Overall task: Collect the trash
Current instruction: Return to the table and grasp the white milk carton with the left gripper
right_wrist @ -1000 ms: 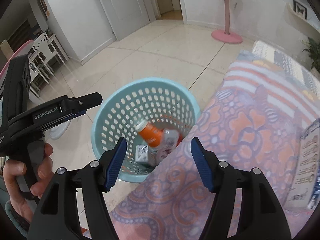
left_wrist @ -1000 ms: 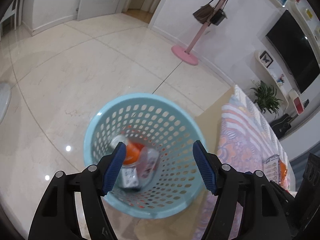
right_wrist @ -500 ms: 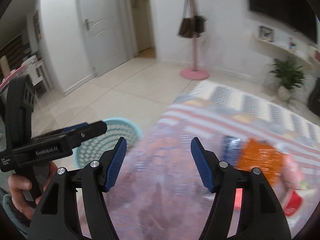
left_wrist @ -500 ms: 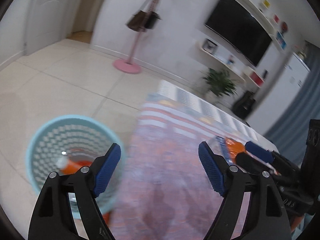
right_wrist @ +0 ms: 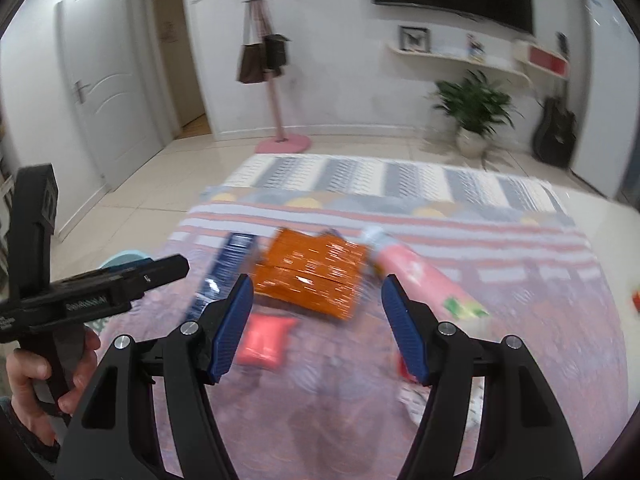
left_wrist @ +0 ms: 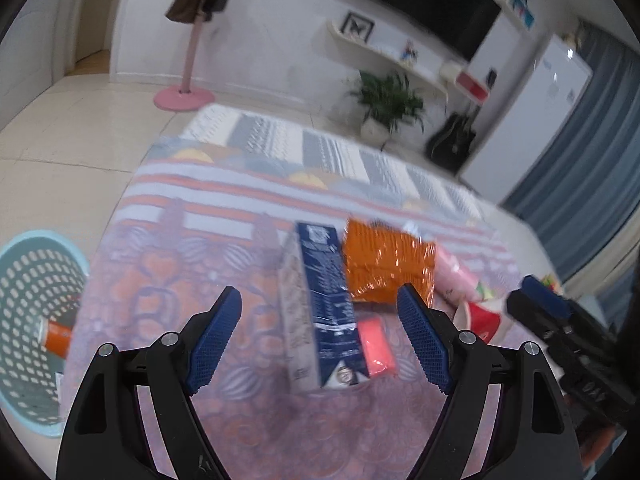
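Observation:
On the patterned tablecloth (left_wrist: pixel 192 232) lies a blue-and-white carton (left_wrist: pixel 324 312), with an orange foil packet (left_wrist: pixel 388 264), a small red packet (left_wrist: pixel 376 344), a pink tube (left_wrist: pixel 456 276) and a red cup (left_wrist: pixel 482 318) beside it. My left gripper (left_wrist: pixel 318 292) hovers open above the carton's near end and holds nothing. My right gripper (right_wrist: pixel 318 280) is open and empty, above the orange packet (right_wrist: pixel 316 276) and the red packet (right_wrist: pixel 266 340). The light-blue basket (left_wrist: pixel 32 312) stands on the floor at the left, with an orange bottle (left_wrist: pixel 58 336) inside.
A hand (right_wrist: pixel 32 380) holds the left gripper's handle at the lower left of the right wrist view. A pink coat stand (right_wrist: pixel 280 120) with bags, a potted plant (right_wrist: pixel 474 112), a guitar (right_wrist: pixel 554 132) and a white door (right_wrist: pixel 104 100) lie beyond the table. More scraps (right_wrist: pixel 464 306) lie on the cloth at the right.
Both views have swung right, from the basket on the floor to the trash on the table. The left jaws stand a little wider than a second ago.

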